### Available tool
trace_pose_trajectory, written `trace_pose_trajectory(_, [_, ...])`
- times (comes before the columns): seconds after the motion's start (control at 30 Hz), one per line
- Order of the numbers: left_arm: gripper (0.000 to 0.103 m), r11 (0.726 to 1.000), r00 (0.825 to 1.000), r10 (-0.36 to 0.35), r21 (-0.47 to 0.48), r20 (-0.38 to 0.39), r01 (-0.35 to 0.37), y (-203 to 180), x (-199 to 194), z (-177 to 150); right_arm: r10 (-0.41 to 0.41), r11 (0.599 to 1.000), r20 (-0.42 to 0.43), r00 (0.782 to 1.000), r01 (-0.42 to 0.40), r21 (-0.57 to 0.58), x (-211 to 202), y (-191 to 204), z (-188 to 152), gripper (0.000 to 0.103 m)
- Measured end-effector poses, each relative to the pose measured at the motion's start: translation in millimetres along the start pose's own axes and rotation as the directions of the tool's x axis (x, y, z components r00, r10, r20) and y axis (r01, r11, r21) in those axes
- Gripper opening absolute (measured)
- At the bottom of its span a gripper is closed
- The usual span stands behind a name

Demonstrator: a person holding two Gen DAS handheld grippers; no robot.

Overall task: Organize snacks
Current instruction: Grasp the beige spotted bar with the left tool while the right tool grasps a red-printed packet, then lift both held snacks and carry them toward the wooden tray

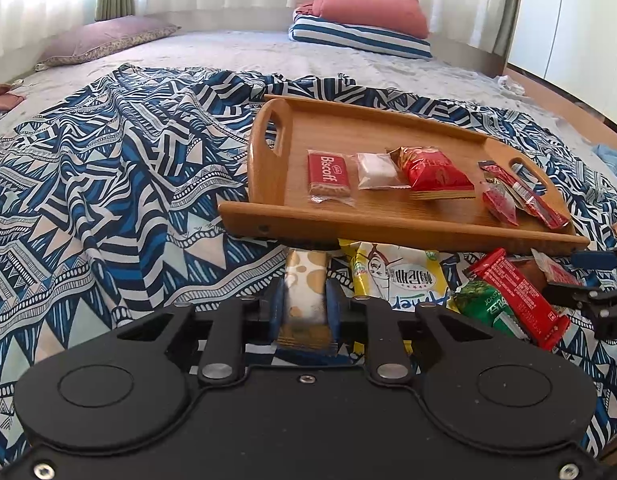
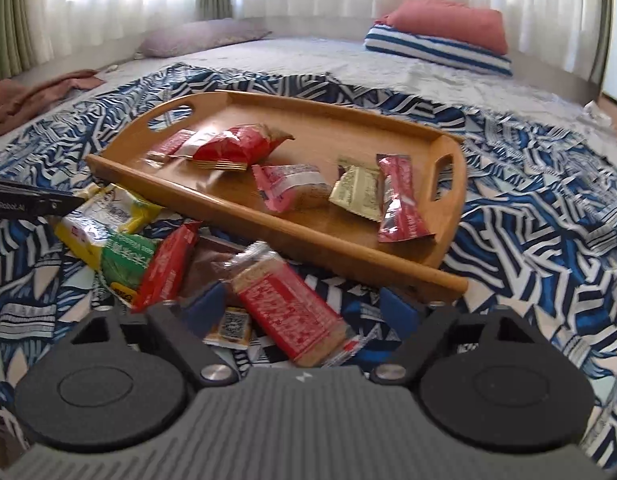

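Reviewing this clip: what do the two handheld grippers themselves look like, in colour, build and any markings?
Both are black plastic. The left gripper has a smooth flat body with two raised round discs, silver pivot pins, screws and blue-padded fingers. The right gripper has a grey ribbed centre panel with a small white mark, the same discs and blue fingers. White lettering shows on the left one's side. No cables or sleeves are visible.

1. A wooden tray (image 1: 268, 152) with cut-out handles lies on the patterned cloth, holding a red Biscoff packet (image 1: 328, 174) and other small wrapped snacks.
2. Loose packets lie piled just before the tray: a yellow-and-white bag (image 1: 396, 276), a red bar (image 1: 516, 296).
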State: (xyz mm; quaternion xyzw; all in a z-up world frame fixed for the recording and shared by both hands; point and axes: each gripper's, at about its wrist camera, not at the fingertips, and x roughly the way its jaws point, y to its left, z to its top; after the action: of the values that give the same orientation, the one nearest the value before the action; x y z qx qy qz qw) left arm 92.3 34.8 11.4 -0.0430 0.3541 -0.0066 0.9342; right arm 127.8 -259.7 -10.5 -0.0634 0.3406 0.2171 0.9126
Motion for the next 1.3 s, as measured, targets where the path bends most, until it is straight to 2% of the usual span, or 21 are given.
trace_pose_trajectory(0.07, [0.021, 1.0, 1.0, -0.003, -0.002, 0.0, 0.003, 2, -1, 0, 0.029, 0.999, -0.003, 1.0, -0.029, 0.019, -1, 0, 0, 0.074])
trace_pose_trajectory(0.13, [0.021, 1.0, 1.0, -0.005, -0.002, -0.001, 0.005, 2, -2, 0, 0.038, 0.999, -0.001, 0.999, -0.038, 0.029, -4, 4, -1, 0.057])
trace_pose_trajectory(0.23, [0.021, 1.0, 1.0, -0.005, 0.003, 0.001, 0.005, 1, -2, 0, 0.03, 0.999, -0.002, 1.0, -0.03, 0.046, -8, 11, 0, 0.043])
trace_pose_trajectory(0.3, [0.021, 1.0, 1.0, -0.008, 0.002, 0.002, 0.008, 1, -3, 0, 0.007, 0.999, -0.003, 1.0, -0.007, 0.053, -11, 16, 0, 0.039])
trace_pose_trajectory(0.4, [0.021, 1.0, 1.0, -0.016, -0.003, 0.002, 0.016, 1, -3, 0, -0.009, 0.998, 0.001, 1.0, 0.009, 0.069, -16, 22, 1, 0.023])
trace_pose_trajectory(0.43, [0.021, 1.0, 1.0, -0.017, -0.003, 0.001, 0.017, 1, -3, 0, -0.014, 0.997, 0.002, 1.0, 0.013, 0.073, -17, 23, 2, 0.026])
trace_pose_trajectory(0.47, [0.021, 1.0, 1.0, -0.017, -0.003, 0.001, 0.017, 2, -3, 0, -0.009, 0.997, 0.002, 1.0, 0.009, 0.073, -19, 24, 3, 0.032])
trace_pose_trajectory(0.5, [0.021, 1.0, 1.0, -0.017, -0.003, 0.0, 0.017, 2, -3, 0, -0.005, 0.997, 0.009, 1.0, 0.004, 0.072, -20, 25, 3, 0.047])
trace_pose_trajectory(0.63, [0.021, 1.0, 1.0, -0.025, -0.008, -0.003, 0.024, 3, -4, -2, 0.044, 0.995, 0.034, 0.998, -0.047, 0.086, -23, 20, 3, 0.062])
trace_pose_trajectory(0.77, [0.021, 0.999, 0.999, -0.032, -0.001, -0.005, 0.032, 4, -6, -5, 0.045, 0.995, 0.01, 0.999, -0.046, 0.093, -22, 12, 0, 0.063])
trace_pose_trajectory(0.9, [0.021, 0.999, 0.999, -0.035, 0.004, -0.005, 0.035, 5, -6, -6, 0.081, 0.989, -0.044, 0.996, -0.075, 0.127, -16, 1, -4, 0.065])
trace_pose_trajectory(1.0, [0.021, 0.999, 0.999, -0.035, 0.003, -0.007, 0.035, 5, -5, -6, 0.089, 0.987, -0.045, 0.995, -0.082, 0.141, -15, -2, -7, 0.065])
trace_pose_trajectory(1.07, [0.021, 0.999, 0.999, -0.033, 0.004, -0.007, 0.033, 4, -5, -7, 0.082, 0.987, -0.045, 0.996, -0.074, 0.145, -14, 0, -8, 0.055])
trace_pose_trajectory(1.1, [0.021, 0.999, 0.999, -0.032, 0.005, -0.006, 0.033, 4, -5, -7, 0.078, 0.987, -0.044, 0.996, -0.071, 0.146, -14, 1, -8, 0.045])
trace_pose_trajectory(1.13, [0.021, 0.999, 0.999, -0.032, 0.005, -0.005, 0.032, 4, -5, -7, 0.068, 0.987, -0.043, 0.997, -0.061, 0.146, -13, 3, -8, 0.04])
trace_pose_trajectory(1.3, [0.02, 1.0, 1.0, -0.021, -0.008, 0.014, 0.021, 4, -9, -4, 0.024, 0.986, -0.031, 0.999, -0.019, 0.165, -15, 8, -5, 0.037])
